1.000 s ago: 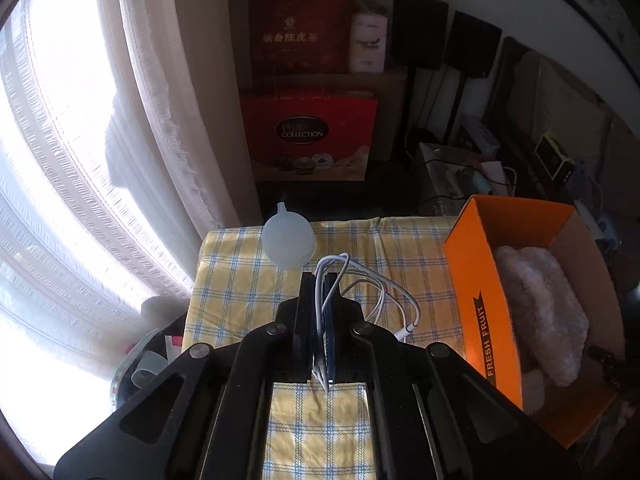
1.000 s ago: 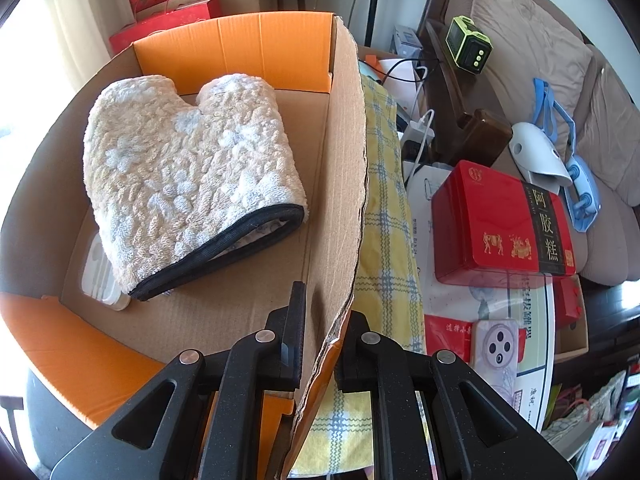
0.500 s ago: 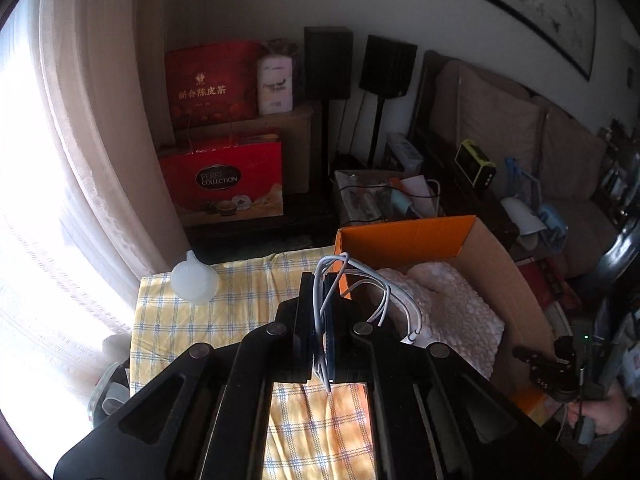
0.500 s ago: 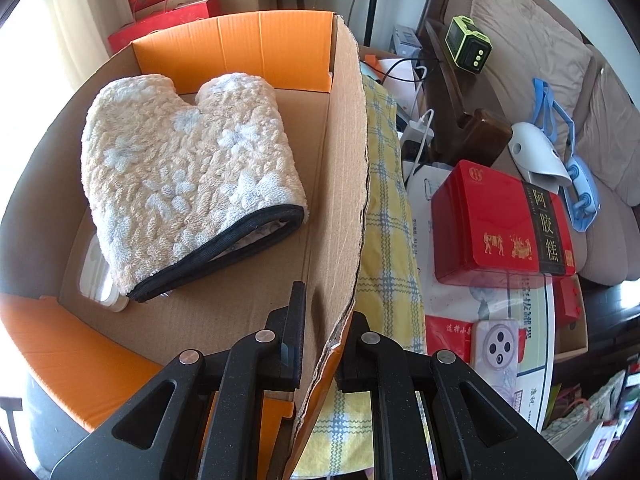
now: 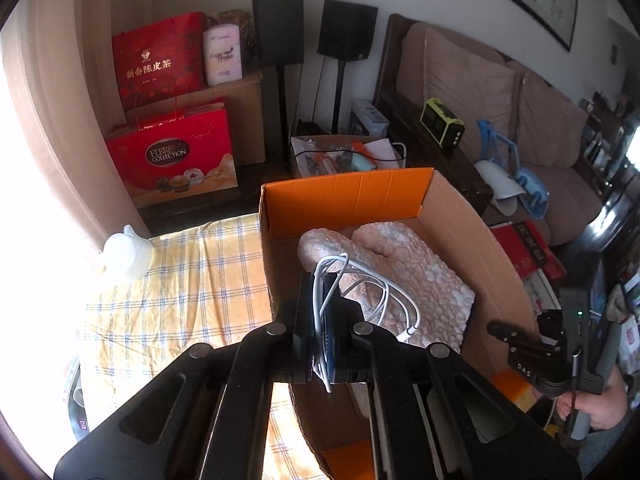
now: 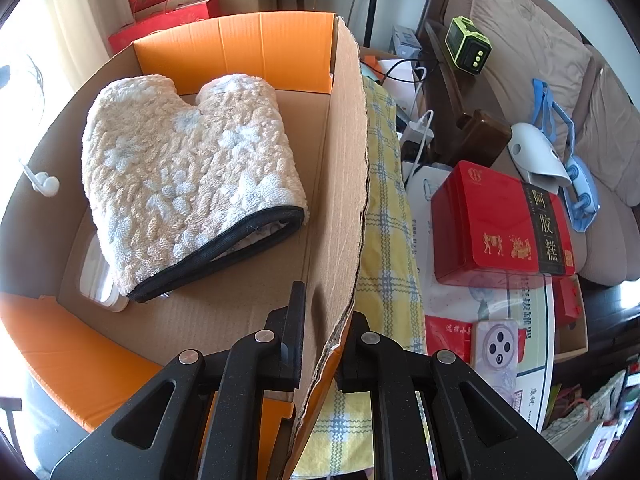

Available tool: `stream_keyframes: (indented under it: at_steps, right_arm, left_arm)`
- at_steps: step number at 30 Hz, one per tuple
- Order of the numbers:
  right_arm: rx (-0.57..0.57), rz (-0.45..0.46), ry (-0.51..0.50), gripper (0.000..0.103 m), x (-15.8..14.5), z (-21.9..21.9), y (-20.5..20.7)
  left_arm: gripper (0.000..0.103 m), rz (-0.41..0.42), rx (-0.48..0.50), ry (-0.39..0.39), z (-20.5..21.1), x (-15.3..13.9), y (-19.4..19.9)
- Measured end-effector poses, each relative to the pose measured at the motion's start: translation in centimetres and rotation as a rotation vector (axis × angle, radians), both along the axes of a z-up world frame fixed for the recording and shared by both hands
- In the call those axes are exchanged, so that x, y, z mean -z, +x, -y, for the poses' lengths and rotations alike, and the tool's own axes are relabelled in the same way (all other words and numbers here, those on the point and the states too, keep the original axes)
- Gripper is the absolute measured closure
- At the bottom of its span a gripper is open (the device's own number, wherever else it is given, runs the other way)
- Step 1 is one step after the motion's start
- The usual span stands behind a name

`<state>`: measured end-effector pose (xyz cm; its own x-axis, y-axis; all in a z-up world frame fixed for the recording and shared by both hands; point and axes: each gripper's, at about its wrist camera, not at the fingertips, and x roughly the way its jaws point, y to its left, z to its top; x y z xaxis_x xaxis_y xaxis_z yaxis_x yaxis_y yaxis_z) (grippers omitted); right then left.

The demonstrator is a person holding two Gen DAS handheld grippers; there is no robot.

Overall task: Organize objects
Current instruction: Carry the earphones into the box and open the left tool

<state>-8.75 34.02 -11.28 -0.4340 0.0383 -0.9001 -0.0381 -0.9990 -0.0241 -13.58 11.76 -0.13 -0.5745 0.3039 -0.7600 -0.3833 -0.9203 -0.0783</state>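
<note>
The left gripper (image 5: 323,320) clamps a coiled white cable (image 5: 372,292) between its fingers, loops spilling right, above the near-left part of the cardboard box (image 5: 480,240) holding a fleecy mitt (image 6: 180,168). The right gripper (image 6: 320,340) pinches the box's right wall, one finger on each side.

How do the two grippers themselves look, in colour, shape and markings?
Both are matte black. The left gripper and right gripper each have two flat fingers on angular linkage arms with triangular cut-outs and silver round pivot screws. The right one's body shows white letters "DAS" and a small green light in the left wrist view.
</note>
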Motion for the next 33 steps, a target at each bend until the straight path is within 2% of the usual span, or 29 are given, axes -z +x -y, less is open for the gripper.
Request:
stream_keyframes:
  at_steps: [12, 15, 21, 23, 25, 27, 31, 33]
  right_arm:
    - [0.000, 0.000, -0.001, 0.091, 0.0, 0.0, 0.0]
    - [0.000, 0.000, 0.000, 0.091, 0.0, 0.0, 0.0]
    - [0.000, 0.000, -0.001, 0.091, 0.0, 0.0, 0.0]
    - [0.000, 0.000, 0.000, 0.091, 0.0, 0.0, 0.0]
    - [0.000, 0.001, 0.000, 0.091, 0.0, 0.0, 0.0]
    - [0.000, 0.001, 0.002, 0.091, 0.0, 0.0, 0.0]
    - [-0.001, 0.004, 0.005, 0.090, 0.3, 0.0, 0.1]
    - [0.000, 0.004, 0.006, 0.090, 0.3, 0.1, 0.1]
  left_arm:
    - [0.098, 0.059, 0.004, -0.085, -2.1, 4.6, -0.1]
    - [0.095, 0.074, -0.010, -0.084, -2.1, 5.1, -0.4]
    - [0.069, 0.065, -0.018, -0.065, -1.5, 4.5, -0.4]
    - [0.051, 0.064, -0.014, -0.034, -1.1, 4.0, -0.2]
    - [0.042, 0.067, -0.001, 0.006, -0.8, 3.3, -0.2]
    - [0.037, 0.065, 0.005, 0.021, -0.4, 2.6, -0.1]
    - [0.019, 0.002, -0.025, 0.010, 0.5, 1.2, 0.0]
    - [0.015, -0.016, -0.044, 0.021, 1.2, 0.6, 0.0]
